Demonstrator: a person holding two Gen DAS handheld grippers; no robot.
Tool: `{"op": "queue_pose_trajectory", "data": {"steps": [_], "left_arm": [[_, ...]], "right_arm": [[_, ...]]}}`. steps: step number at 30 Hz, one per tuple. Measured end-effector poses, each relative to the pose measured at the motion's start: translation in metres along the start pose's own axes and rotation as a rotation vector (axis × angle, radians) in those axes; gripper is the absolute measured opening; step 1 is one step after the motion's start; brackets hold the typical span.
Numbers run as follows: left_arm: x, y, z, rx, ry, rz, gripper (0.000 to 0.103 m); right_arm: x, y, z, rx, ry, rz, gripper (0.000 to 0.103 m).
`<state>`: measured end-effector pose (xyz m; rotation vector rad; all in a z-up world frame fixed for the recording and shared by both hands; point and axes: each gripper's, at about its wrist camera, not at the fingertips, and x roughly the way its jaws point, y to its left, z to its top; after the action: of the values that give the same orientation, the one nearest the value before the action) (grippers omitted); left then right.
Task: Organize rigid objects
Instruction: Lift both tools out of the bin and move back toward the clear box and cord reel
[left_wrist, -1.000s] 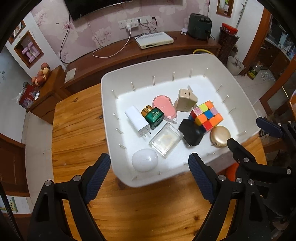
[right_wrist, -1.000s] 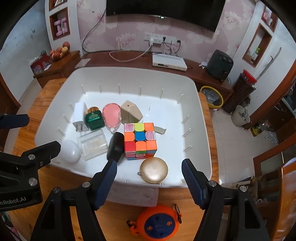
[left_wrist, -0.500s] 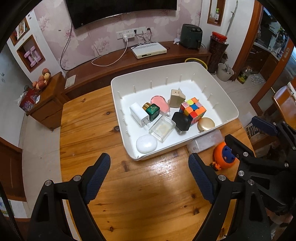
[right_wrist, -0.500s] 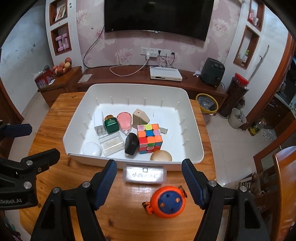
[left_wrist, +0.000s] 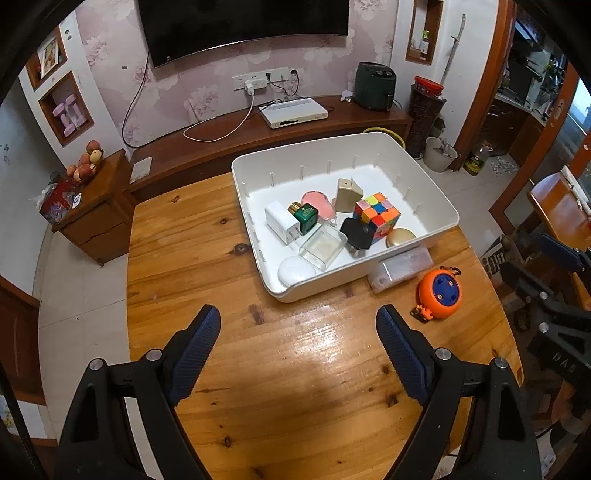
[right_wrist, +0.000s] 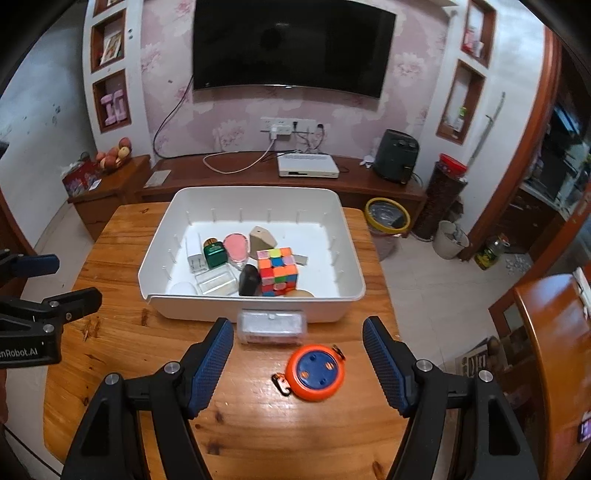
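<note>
Both your grippers hang above the wooden surface (left_wrist: 207, 258), holding nothing. The left gripper (left_wrist: 297, 354) has its fingers wide apart; the right gripper (right_wrist: 297, 363) has its fingers apart too, a little narrower.

The white bin (right_wrist: 347, 254) sits toward the far side and holds most of the objects, crowded into its near-left part: a puzzle cube (right_wrist: 277, 271), a green box (right_wrist: 215, 254), a white egg shape (left_wrist: 295, 269). Its far right floor is bare, probably room for more.

Outside, touching the bin's near wall, lies a clear case (right_wrist: 272, 326); an orange reel (right_wrist: 314, 373) lies near the surface's right edge, likely next to collect.
</note>
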<state>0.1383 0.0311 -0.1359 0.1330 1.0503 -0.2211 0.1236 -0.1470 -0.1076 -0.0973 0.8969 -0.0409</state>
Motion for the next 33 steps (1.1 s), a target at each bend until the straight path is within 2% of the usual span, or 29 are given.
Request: {"op": "queue_pose_trajectory", "data": {"steps": [6, 13, 16, 18, 21, 23, 24, 31, 33], "left_arm": [[-0.002, -0.002, -0.015, 0.024, -0.003, -0.033, 0.088], [0.006, -0.012, -0.029, 0.044, 0.014, -0.085, 0.088], [0.009, -0.016, -0.032, 0.040, 0.026, -0.105, 0.088], [0.010, -0.019, -0.034, 0.039, 0.031, -0.114, 0.088], [0.011, -0.025, -0.034, 0.042, 0.045, -0.114, 0.089], [0.012, -0.028, -0.033, 0.041, 0.051, -0.114, 0.094], [0.013, -0.031, -0.031, 0.041, 0.052, -0.112, 0.101], [0.032, -0.055, -0.011, -0.010, 0.057, -0.060, 0.101], [0.048, -0.064, -0.004, -0.024, 0.067, -0.017, 0.101]], "right_arm": [[-0.013, -0.017, -0.022, 0.064, -0.010, -0.008, 0.073], [-0.014, -0.028, -0.060, 0.117, 0.029, -0.007, 0.074], [-0.012, -0.030, -0.074, 0.119, 0.044, -0.012, 0.080], [-0.009, -0.031, -0.081, 0.113, 0.053, -0.002, 0.080], [0.000, -0.032, -0.087, 0.088, 0.073, -0.003, 0.080], [0.009, -0.035, -0.088, 0.086, 0.093, 0.005, 0.080], [0.015, -0.039, -0.088, 0.096, 0.107, 0.019, 0.080], [0.062, -0.064, -0.077, 0.114, 0.183, 0.103, 0.080], [0.072, -0.071, -0.071, 0.098, 0.184, 0.122, 0.080]]}}
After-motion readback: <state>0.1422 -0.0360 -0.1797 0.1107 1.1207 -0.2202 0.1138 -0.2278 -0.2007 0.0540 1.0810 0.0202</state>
